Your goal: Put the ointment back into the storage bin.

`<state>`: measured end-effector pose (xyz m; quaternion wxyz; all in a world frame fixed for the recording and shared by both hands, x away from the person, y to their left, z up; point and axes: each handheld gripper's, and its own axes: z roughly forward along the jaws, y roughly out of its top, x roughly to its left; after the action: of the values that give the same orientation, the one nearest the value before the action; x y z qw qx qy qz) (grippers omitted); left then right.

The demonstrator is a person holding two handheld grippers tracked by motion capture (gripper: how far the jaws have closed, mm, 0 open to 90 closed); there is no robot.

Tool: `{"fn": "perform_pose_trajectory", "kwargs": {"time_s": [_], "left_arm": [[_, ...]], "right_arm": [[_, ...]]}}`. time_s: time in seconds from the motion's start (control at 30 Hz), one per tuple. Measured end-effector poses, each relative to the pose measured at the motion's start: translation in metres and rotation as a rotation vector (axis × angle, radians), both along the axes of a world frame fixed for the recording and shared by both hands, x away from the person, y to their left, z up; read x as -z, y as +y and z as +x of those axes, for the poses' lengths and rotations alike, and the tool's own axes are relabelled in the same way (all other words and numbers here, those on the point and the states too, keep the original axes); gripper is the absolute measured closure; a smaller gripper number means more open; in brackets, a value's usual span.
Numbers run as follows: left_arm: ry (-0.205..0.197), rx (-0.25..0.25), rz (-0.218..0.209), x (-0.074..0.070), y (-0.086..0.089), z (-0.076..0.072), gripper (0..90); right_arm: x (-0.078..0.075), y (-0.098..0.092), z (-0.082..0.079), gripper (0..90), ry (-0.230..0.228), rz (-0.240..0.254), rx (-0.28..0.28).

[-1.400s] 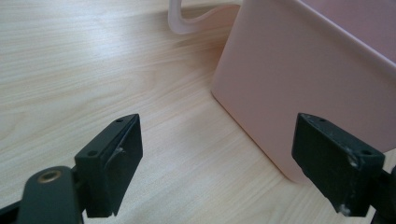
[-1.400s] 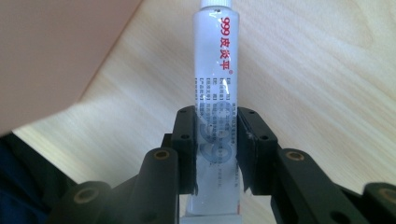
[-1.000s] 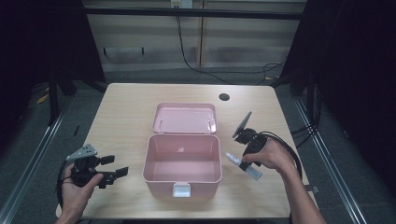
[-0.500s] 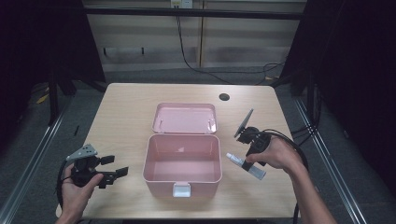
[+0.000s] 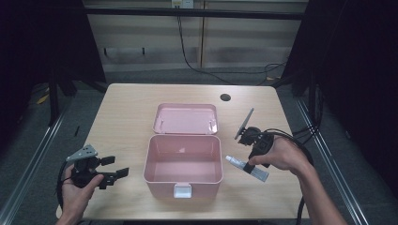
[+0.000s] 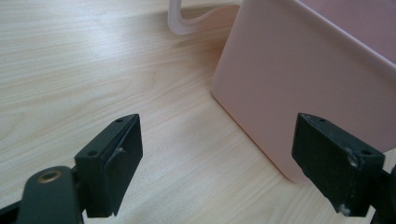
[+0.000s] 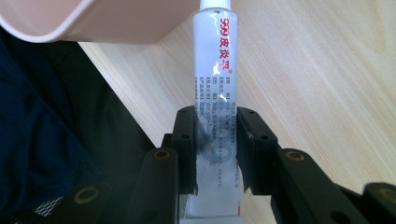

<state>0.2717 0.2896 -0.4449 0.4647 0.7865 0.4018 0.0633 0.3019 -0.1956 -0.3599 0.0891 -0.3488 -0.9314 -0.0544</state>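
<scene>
**Bright table, dark room around it**

The light falls from above onto the wooden table (image 5: 131,108), while the floor and both sides sink into near black. The high view is soft and a little grainy. Shadows under the pink box (image 5: 184,164) are short and weak. In the right gripper view, a small glare sits on the white tube (image 7: 215,70), and the near jaws look blurred.

The right tongs (image 5: 252,165), clamped on the white tube (image 5: 246,167), have risen a little off the counter (image 5: 126,117) since a second ago, lifting the tube with them. Hand and tube have also edged nearer the open pink box (image 5: 184,161), so the tube's capped end now lies just beside the box's right wall.
</scene>
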Motion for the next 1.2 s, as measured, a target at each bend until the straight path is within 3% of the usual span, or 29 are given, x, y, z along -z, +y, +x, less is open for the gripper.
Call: {"fn": "perform_pose_trajectory", "kwargs": {"time_s": [0.37,0.57,0.6,0.87,1.2], "left_arm": [[0.0,0.003,0.009,0.0,0.0,0.0,16.4],[0.001,-0.001,0.006,0.0,0.0,0.0,16.4],[0.0,-0.001,0.006,0.0,0.0,0.0,16.5],[0.001,-0.004,0.002,0.0,0.0,0.0,16.4],[-0.001,-0.004,0.001,0.0,0.0,0.0,16.4]], "right_arm": [[-0.027,-0.016,-0.007,70.7,-0.052,0.066,0.021],[-0.039,-0.014,-0.012,70.6,-0.052,0.074,-0.035],[-0.043,-0.011,-0.013,70.7,-0.053,0.099,-0.059],[-0.054,0.006,-0.012,70.7,-0.075,0.127,-0.106],[-0.063,0.036,-0.008,70.7,-0.083,0.136,-0.209]]}}
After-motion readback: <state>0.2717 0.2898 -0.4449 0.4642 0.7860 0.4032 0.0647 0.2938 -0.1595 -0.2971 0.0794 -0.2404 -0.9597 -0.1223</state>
